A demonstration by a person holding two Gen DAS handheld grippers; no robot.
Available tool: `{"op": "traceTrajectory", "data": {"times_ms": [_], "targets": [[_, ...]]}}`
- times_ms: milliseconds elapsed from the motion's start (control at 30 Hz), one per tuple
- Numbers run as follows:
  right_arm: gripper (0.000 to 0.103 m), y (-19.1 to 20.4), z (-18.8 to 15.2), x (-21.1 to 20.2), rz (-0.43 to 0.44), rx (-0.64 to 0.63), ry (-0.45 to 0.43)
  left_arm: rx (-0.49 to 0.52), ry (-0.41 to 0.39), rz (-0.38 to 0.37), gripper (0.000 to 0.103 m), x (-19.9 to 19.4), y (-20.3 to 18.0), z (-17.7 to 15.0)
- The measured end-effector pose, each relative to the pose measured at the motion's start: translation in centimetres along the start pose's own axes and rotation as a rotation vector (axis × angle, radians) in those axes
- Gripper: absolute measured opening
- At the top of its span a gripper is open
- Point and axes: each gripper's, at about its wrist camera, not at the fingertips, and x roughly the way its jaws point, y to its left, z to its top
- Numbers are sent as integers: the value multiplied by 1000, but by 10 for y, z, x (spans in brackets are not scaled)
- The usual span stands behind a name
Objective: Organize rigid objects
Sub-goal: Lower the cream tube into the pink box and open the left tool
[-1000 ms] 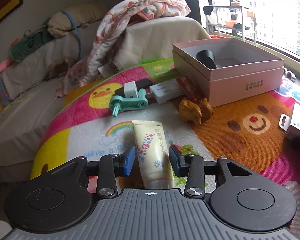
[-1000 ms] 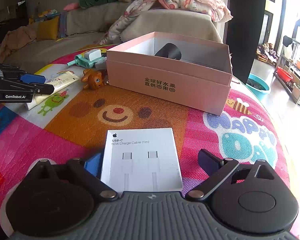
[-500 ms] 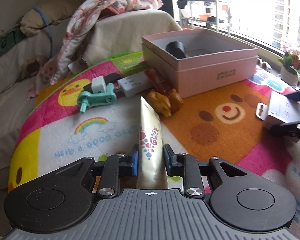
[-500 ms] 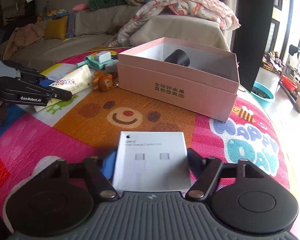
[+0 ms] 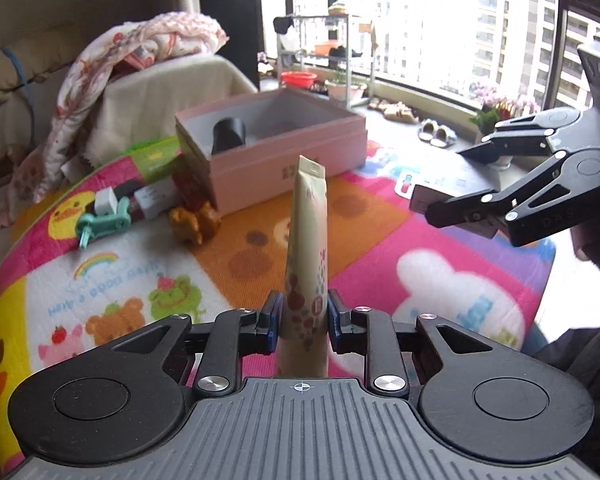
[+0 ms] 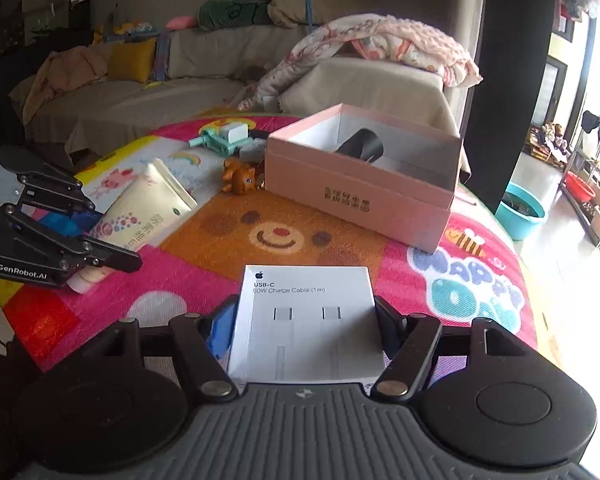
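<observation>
While the left gripper's [image 5: 302, 318] fingers clamp the cream tube [image 5: 306, 252], the right gripper's [image 6: 305, 322] grip the white cable box [image 6: 306, 320].

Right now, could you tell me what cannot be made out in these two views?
- Tube cap end: left wrist view, hidden behind the left gripper body.
- Cable box near edge: right wrist view, cut off by the right gripper body.
- Black item in the pink box: both views, the wall hides its lower part.
- Pink box print: blurred in both views.
</observation>
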Motion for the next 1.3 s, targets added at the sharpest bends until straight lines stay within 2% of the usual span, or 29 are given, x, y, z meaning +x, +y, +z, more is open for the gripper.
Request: {"op": "traceTrajectory", "data": {"times_ms": [133,233,333,400,500,567,633,700,733,800,933,1100,1200,1300], "targets": [[69,-16,38,-28,-32,32,-146,22,-175,-12,26,-22,9,73],[69,-31,81,-38,-122,34,-276,14,-282,-46,26,-20,20,135],[69,-46,119,-24,-212,34,-345,-21,-291,-83,26,6,30,180],[69,-56,136,-6,-231,41,-335,-46,-281,-108,26,28,36,203],[69,-71,149,25,-218,64,-296,-94,-250,-146,30,62,46,225],[70,-78,148,48,-179,68,-271,-137,-184,-174,30,97,54,231],[73,-80,141,69,-158,74,-216,-159,-97,-177,30,135,61,230],[76,-76,125,81,-149,81,-183,-167,-48,-138,30,164,69,220],[76,-71,113,83,-144,79,-171,-171,-34,-131,30,174,72,213],[76,-63,94,82,-128,62,-153,-199,-56,-132,30,179,84,198],[78,-53,66,78,-107,35,-124,-267,-136,-98,30,157,111,168],[79,-49,47,77,-70,59,-95,-341,-185,4,30,107,140,114],[79,-42,35,75,-96,80,-80,-403,-190,73,30,82,153,82],[79,-35,26,78,-102,90,-53,-442,-156,115,30,70,158,54]]}}
